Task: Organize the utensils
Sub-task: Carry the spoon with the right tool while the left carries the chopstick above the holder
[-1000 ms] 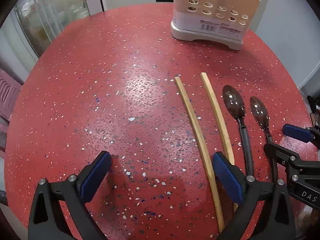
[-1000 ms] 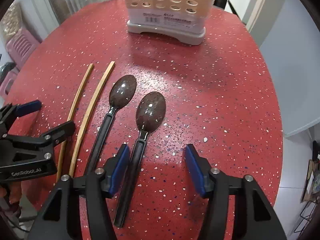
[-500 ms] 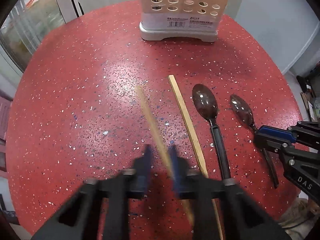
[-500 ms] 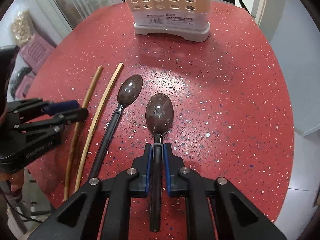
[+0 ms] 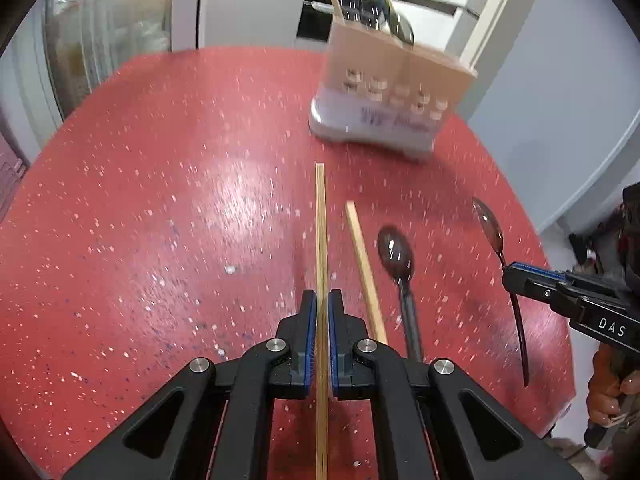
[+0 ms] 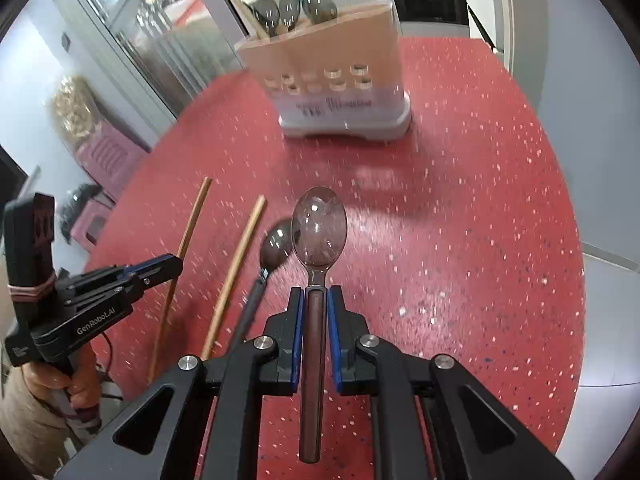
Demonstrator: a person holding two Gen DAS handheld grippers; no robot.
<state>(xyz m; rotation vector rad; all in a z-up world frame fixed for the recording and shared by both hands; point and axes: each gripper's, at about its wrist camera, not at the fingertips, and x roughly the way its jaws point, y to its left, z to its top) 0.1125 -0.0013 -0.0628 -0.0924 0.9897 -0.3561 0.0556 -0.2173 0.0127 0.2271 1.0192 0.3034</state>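
My left gripper (image 5: pixel 321 300) is shut on a wooden chopstick (image 5: pixel 320 232) and holds it lifted above the red speckled table (image 5: pixel 140 220); it also shows in the right wrist view (image 6: pixel 192 220). My right gripper (image 6: pixel 314 294) is shut on a dark spoon (image 6: pixel 319 232) by its handle, raised off the table. A second chopstick (image 5: pixel 364 264) and a second dark spoon (image 5: pixel 396 258) lie on the table between the grippers. A beige utensil holder (image 5: pixel 396 92) stands at the far side, with several utensils in it (image 6: pixel 288 8).
The round table's edge (image 6: pixel 576 240) drops off to the right. A glass cabinet (image 6: pixel 160 40) and pink stools (image 6: pixel 104 160) stand to the left beyond the table. A kitchen counter and oven (image 5: pixel 280 12) are behind.
Both grippers closed from open, the left on the chopstick and the right on the spoon, then lifted them off the table and tilted up toward the holder.
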